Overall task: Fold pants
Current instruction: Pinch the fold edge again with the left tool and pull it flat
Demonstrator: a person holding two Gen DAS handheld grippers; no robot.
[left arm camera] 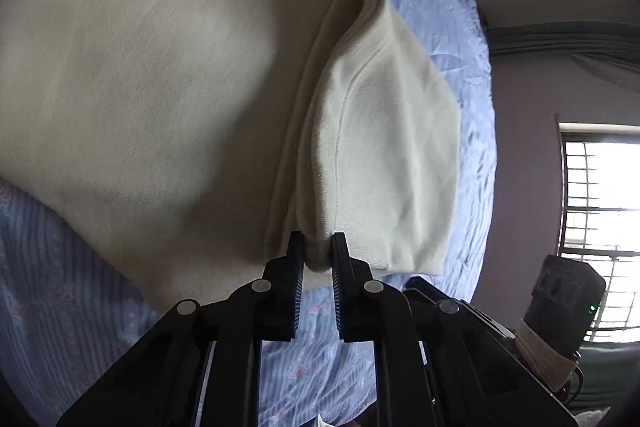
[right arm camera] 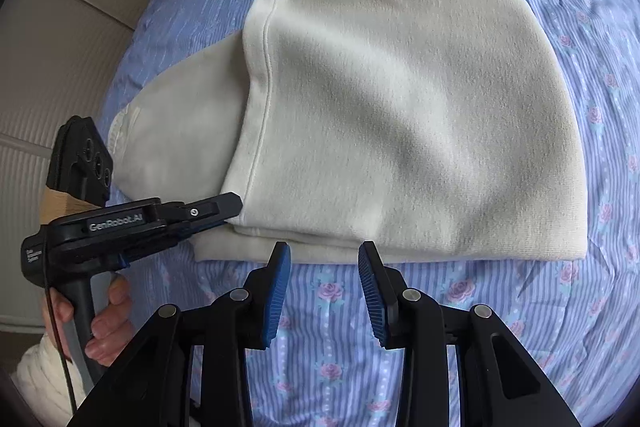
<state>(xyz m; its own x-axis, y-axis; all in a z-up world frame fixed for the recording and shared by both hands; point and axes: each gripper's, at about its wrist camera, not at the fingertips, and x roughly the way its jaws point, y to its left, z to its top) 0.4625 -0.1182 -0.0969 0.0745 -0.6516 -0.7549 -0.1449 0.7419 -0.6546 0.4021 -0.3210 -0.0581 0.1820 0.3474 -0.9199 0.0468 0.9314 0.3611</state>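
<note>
Cream pants (right arm camera: 400, 115) lie folded on the bed, an upper layer lying over a lower one that sticks out to the left (right arm camera: 180, 131). In the left wrist view my left gripper (left arm camera: 318, 247) is shut on the corner of the pants (left arm camera: 376, 147), pinching the bunched hem edge between its fingertips. The same gripper shows from the side in the right wrist view (right arm camera: 230, 205), its tips at the near left corner of the top layer. My right gripper (right arm camera: 324, 255) is open and empty, just in front of the near edge of the pants.
The bed has a blue striped sheet with pink roses (right arm camera: 520, 307). A padded beige headboard or wall (right arm camera: 60, 67) stands at the left. A barred window (left arm camera: 600, 227) is at the right in the left wrist view. A hand (right arm camera: 108, 319) holds the left gripper's handle.
</note>
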